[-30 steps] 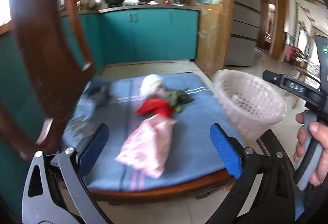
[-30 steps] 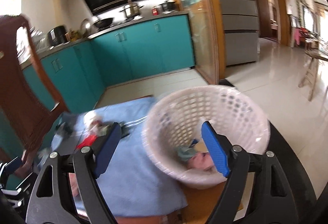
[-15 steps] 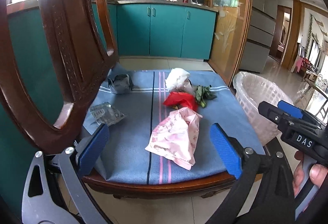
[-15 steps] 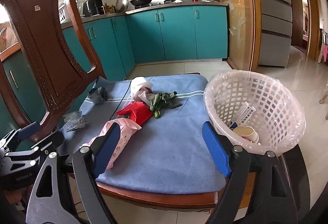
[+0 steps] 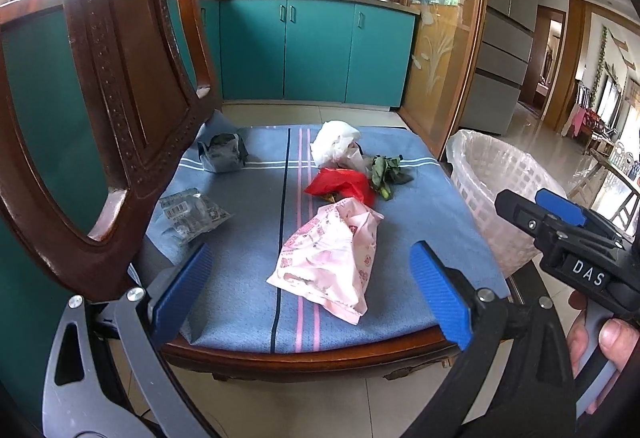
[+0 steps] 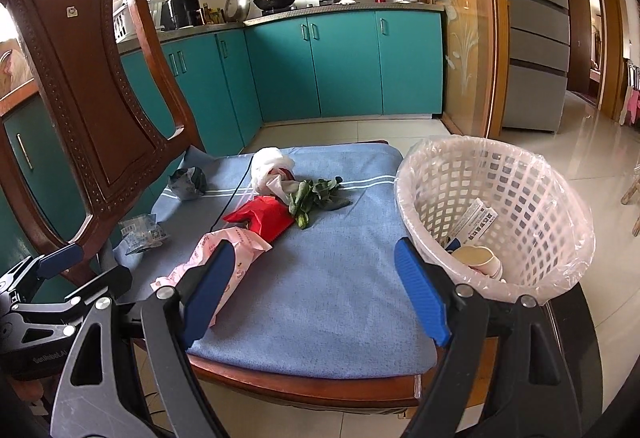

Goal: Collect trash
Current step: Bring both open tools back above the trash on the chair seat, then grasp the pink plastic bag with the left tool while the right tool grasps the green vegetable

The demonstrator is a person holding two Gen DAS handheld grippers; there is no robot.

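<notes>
Trash lies on a blue cloth over a wooden chair seat [image 5: 304,352]: a pink printed bag [image 5: 332,258] [image 6: 224,258] nearest me, a red wrapper [image 5: 340,185] [image 6: 262,215], green leaves [image 5: 386,171] [image 6: 316,193], a white crumpled bag [image 5: 334,145] [image 6: 270,165], a clear barcode wrapper [image 5: 188,215] [image 6: 142,234] and a grey crumpled bag [image 5: 222,157] [image 6: 188,181]. A white lined basket [image 6: 532,222] [image 5: 496,189] stands to the right, holding a paper cup [image 6: 480,260] and a box. My left gripper [image 5: 310,294] is open before the seat's front edge, empty. My right gripper [image 6: 312,294] is open too, empty.
The chair's carved wooden back [image 5: 112,109] [image 6: 92,89] rises at the left. Teal kitchen cabinets [image 5: 312,49] and a stove with pots stand behind. Tiled floor [image 6: 600,141] stretches to the right. A hand [image 5: 600,350] holds the right gripper's handle.
Both views swung left from the basket to the chair seat and steadied; the blur has gone. The right gripper now faces the trash, with the basket to its right.
</notes>
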